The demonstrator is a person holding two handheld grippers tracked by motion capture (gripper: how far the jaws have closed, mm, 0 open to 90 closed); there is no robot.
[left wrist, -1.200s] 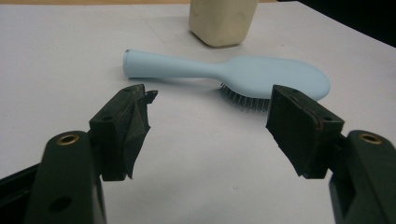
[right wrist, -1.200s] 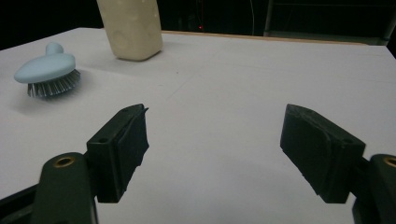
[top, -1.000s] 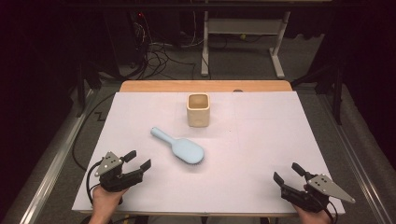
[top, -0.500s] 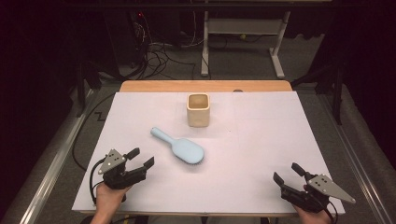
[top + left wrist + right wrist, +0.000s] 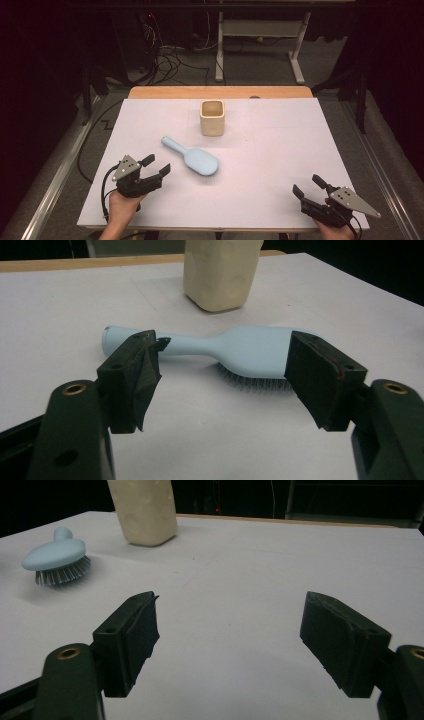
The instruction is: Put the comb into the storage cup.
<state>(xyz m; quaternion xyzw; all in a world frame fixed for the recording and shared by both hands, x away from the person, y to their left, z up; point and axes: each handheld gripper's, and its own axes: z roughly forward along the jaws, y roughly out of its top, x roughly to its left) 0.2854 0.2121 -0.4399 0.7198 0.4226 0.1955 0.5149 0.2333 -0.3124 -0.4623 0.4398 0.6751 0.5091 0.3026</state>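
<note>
High view showed one light-blue hairbrush (image 5: 192, 158) lying bristles-down mid-table, one cream cup (image 5: 212, 117) upright behind it, and two grippers. Left gripper (image 5: 155, 166) stood near the brush handle, jaws wide and empty; right gripper (image 5: 308, 184) rested well apart, jaws wide. Judged step: approach. Next move likely called for straddling the handle and closing.

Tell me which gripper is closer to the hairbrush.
The left gripper: its open jaws point at the light blue hairbrush just beside it, while the right gripper sits open at the table's far corner.
</note>
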